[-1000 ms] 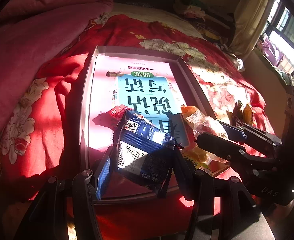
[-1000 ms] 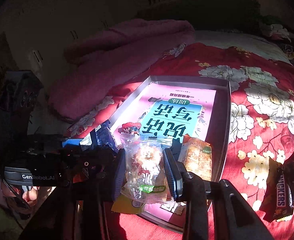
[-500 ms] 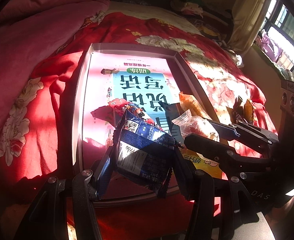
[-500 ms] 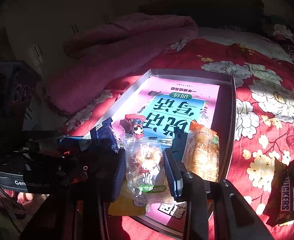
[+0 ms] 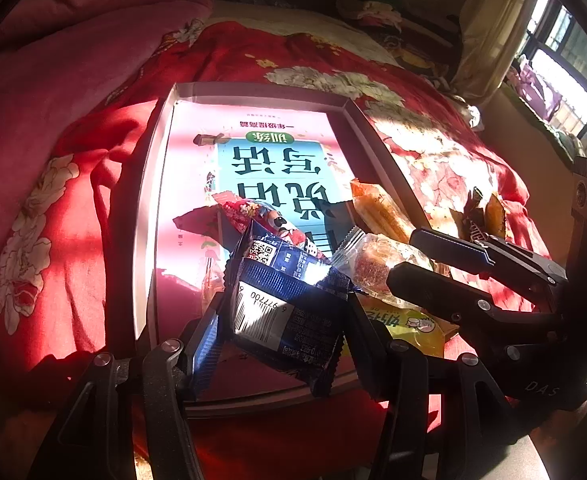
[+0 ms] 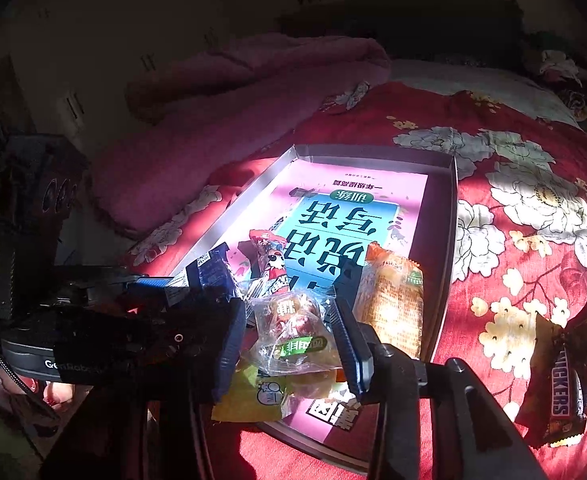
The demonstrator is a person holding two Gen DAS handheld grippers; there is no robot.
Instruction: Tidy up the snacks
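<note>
Left wrist view: left tongs (image 5: 283, 320) grip a dark blue packet (image 5: 289, 300) with a barcode reading "6 977700" and a QR code, held over the tray's (image 5: 253, 90) near edge. Right tongs (image 6: 289, 340) clasp a clear candy bag (image 6: 293, 332) with a green label. At 1 o'clock lies an orange packet (image 6: 393, 304), at 12 a red sausage snack (image 6: 271, 258), below a yellow packet (image 6: 253, 396). At 3 o'clock, on the bed (image 6: 533, 208), sits a SNICKERS bar (image 6: 561, 388).

Both grippers have moved farther over the tray (image 5: 153, 184). The clear packet (image 6: 293, 332) now sits looser between the right gripper (image 6: 289, 344) fingers.
</note>
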